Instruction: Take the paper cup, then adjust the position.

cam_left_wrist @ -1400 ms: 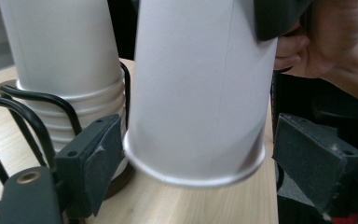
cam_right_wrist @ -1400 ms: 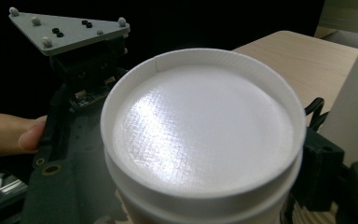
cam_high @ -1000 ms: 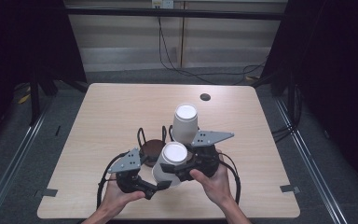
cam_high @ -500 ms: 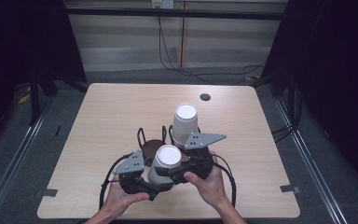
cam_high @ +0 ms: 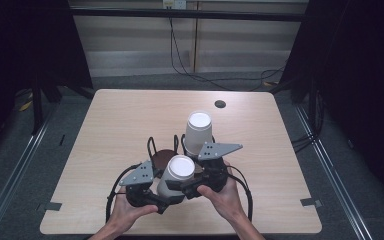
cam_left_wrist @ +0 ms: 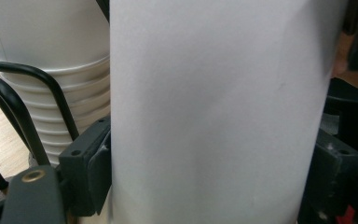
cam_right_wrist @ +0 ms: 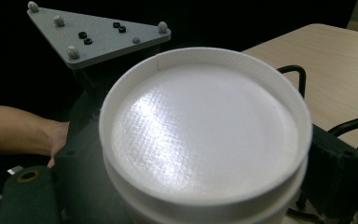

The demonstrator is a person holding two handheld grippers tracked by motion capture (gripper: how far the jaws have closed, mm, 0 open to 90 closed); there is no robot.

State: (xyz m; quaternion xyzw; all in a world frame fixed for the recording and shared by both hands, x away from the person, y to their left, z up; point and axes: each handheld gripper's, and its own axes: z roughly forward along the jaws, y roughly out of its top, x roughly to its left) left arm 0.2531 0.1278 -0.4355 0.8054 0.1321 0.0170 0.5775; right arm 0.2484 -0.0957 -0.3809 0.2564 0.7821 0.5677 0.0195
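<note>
On the wooden table (cam_high: 105,130), beside a stack of white cups (cam_high: 198,131) in a black wire rack (cam_high: 152,146), the left gripper (cam_high: 167,192) has just closed on an upturned white paper cup (cam_high: 175,175), while the right gripper (cam_high: 190,185) has just spread around its top.

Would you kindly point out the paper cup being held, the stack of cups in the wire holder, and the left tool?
held paper cup (cam_high: 179,167), high view, on its upturned base.
stack of cups (cam_high: 199,123), high view, on the top cup's base.
left tool (cam_high: 156,192), high view, between its fingertips.
</note>
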